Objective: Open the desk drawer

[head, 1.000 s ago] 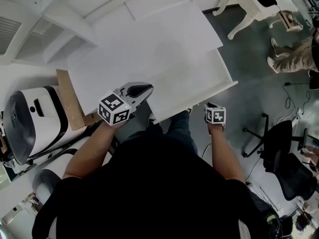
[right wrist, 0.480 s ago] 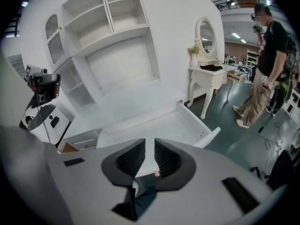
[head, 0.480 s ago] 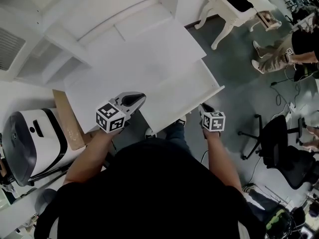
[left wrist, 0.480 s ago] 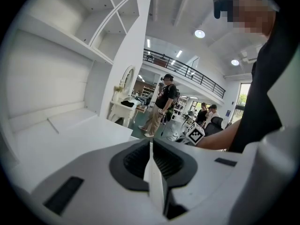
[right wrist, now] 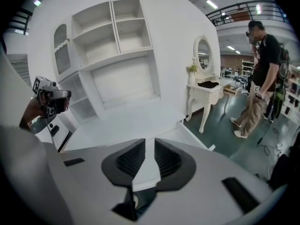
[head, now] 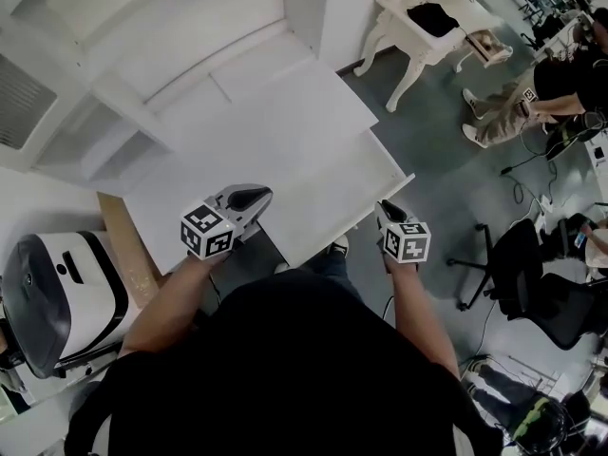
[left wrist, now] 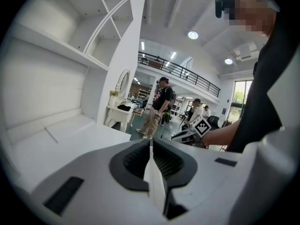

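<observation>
The white desk [head: 256, 131] has its drawer [head: 375, 183] standing pulled out toward me on the right side. In the right gripper view the drawer [right wrist: 190, 132] lies just beyond the jaws. My left gripper [head: 256, 198] hovers over the desk's near edge; its jaws [left wrist: 151, 146] are shut with nothing between them. To the right of the drawer's front corner my right gripper [head: 385, 212] hangs free. Its jaws [right wrist: 148, 146] stand a narrow gap apart and hold nothing.
A shelf unit [head: 104, 74] rises behind the desk. A white dressing table [head: 427, 17] and a standing person [head: 532, 88] are at the far right, a black office chair [head: 532, 288] at the near right. A white-and-black machine [head: 47, 293] and a wooden board [head: 128, 255] flank the desk's left.
My right gripper has risen from below the drawer's front to beside its corner. The left gripper has lifted slightly. The drawer stays pulled out.
</observation>
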Tool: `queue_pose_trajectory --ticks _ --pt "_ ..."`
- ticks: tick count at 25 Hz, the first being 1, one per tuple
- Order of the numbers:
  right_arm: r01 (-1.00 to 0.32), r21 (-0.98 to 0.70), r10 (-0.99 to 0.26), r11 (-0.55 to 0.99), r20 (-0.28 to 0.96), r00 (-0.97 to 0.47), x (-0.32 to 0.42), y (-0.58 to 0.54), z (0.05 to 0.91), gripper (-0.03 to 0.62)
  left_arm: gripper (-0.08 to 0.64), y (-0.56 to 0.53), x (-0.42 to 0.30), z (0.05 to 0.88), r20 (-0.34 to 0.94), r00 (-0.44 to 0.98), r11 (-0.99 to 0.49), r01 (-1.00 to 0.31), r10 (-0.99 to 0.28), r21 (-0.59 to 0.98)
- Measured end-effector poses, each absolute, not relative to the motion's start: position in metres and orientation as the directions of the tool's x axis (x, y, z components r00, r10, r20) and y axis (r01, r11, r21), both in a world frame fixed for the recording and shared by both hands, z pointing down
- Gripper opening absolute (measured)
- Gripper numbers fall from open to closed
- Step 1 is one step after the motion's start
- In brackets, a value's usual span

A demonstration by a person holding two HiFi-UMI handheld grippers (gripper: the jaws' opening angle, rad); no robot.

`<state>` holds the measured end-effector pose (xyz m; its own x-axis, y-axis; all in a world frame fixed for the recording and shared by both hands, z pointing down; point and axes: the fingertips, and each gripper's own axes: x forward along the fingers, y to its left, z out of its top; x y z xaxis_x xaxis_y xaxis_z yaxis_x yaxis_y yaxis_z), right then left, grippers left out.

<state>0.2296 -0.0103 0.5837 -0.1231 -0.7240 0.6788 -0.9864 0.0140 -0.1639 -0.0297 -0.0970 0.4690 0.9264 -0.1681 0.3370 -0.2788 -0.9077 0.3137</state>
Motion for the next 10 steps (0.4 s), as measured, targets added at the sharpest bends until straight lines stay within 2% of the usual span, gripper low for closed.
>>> queue_pose_trajectory --ticks 10 --pt "-0.987 -0.16 -0.736 0.005 0.668 -0.112 0.218 0.0 0.567 0.063 0.026 -0.084 -0.031 0.471 0.345 0.93 -0.912 -0.245 -0.125 0.329"
